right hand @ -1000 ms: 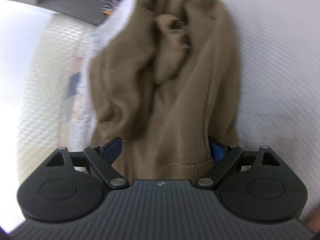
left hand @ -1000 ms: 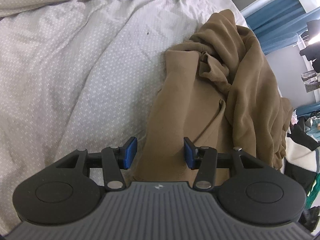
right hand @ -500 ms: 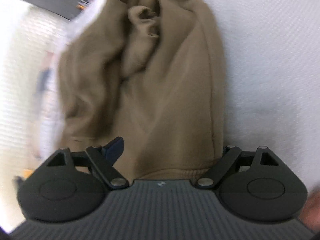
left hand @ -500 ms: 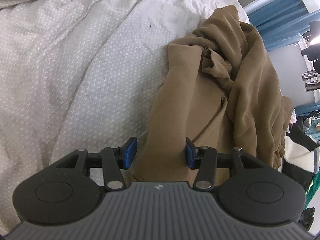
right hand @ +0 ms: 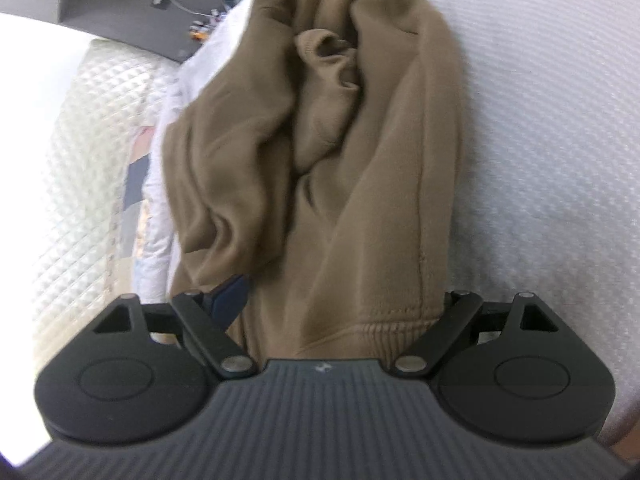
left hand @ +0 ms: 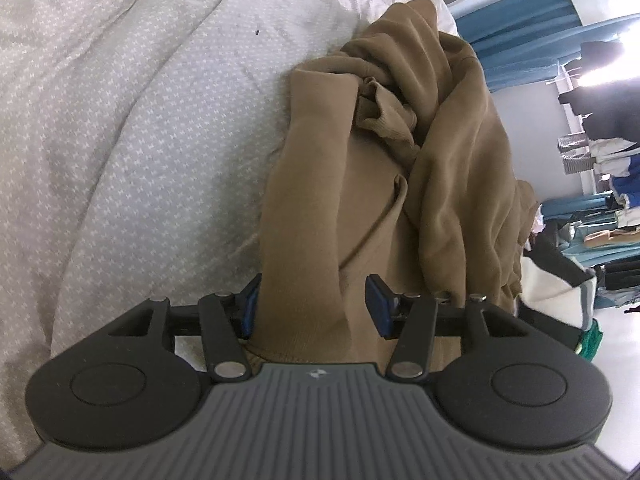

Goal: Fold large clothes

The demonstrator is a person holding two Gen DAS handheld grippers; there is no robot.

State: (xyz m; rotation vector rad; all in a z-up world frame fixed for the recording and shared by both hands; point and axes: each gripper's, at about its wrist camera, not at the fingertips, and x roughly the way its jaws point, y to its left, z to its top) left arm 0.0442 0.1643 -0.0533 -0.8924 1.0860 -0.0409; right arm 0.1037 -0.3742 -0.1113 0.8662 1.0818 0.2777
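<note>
A brown sweatshirt point(left hand: 440, 160) lies crumpled lengthwise on a white patterned bed sheet point(left hand: 140, 120). A ribbed cuff point(left hand: 380, 116) is bunched near its far end. My left gripper point(left hand: 314, 310) straddles a long fold at the near end. Its jaws are opening, with the fabric between the blue pads point(left hand: 378, 312). In the right wrist view the same sweatshirt point(right hand: 360, 160) runs away from me over the sheet point(right hand: 540, 120). My right gripper point(right hand: 336, 300) stands wide open around the ribbed hem point(right hand: 384, 332). The hem fills the gap and hides the right-hand pad.
The bed's edge runs just past the sweatshirt. Beyond it are blue curtains point(left hand: 520, 40), racks of clothes point(left hand: 600, 200) and a black and white garment point(left hand: 552, 280). The right wrist view shows a quilted white cover point(right hand: 80, 140) and dark floor point(right hand: 120, 0) to the left.
The left gripper's pads stand slightly further apart, and its view has tipped a little. In the right wrist view the hem now covers the right-hand pad, and the sweatshirt sits more to the centre.
</note>
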